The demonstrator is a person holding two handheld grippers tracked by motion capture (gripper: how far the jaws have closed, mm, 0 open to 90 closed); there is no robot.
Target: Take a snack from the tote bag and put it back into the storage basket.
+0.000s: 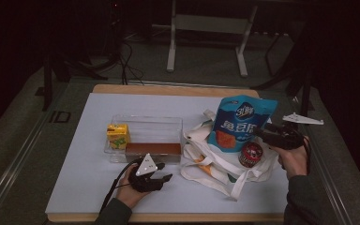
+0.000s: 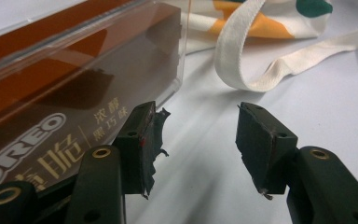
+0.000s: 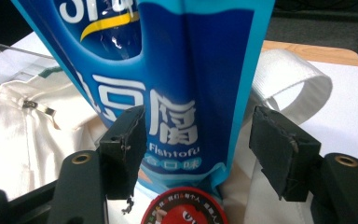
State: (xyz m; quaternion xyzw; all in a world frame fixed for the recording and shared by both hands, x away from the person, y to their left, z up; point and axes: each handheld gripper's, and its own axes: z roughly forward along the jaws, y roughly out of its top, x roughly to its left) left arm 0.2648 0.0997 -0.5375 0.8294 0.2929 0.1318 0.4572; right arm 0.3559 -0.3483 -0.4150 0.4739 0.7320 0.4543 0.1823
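Blue snack pouch [image 1: 243, 123] stands on the canvas bag [image 1: 206, 161] near the desk's [image 1: 75, 183] right edge, propped against the red tin [image 1: 251, 154]. The right tool [image 3: 198, 149] straddles it, jaws wide, pads clear of it, likely letting go. The left tool [image 2: 198, 140], half-open and empty, waits by the clear box [image 2: 74, 70]; its view reads the Oreo label.
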